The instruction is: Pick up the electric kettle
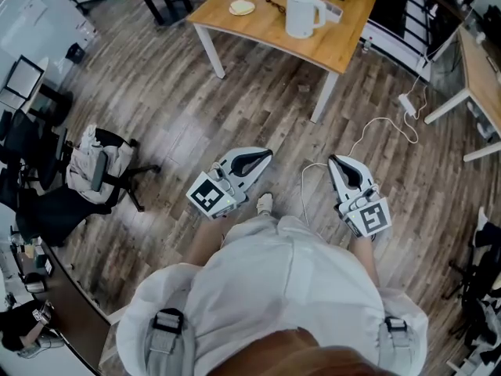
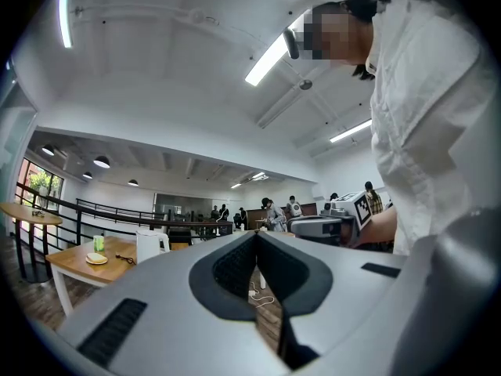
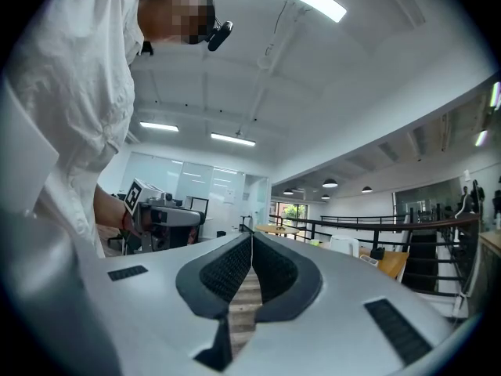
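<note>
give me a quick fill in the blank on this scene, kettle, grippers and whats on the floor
1. The white electric kettle stands ____ the light wooden table.
2. The left hand-held gripper and the right hand-held gripper both have their jaws ____, with nothing between them.
3. The white power strip lies on the wood-plank floor, nearer the ____ hand-held gripper.

Missing words: on; shut; right

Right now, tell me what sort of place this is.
Probably an open-plan office or workshop: a wooden table, a wheeled office chair, a power strip on the plank floor, and other people in the background.
</note>
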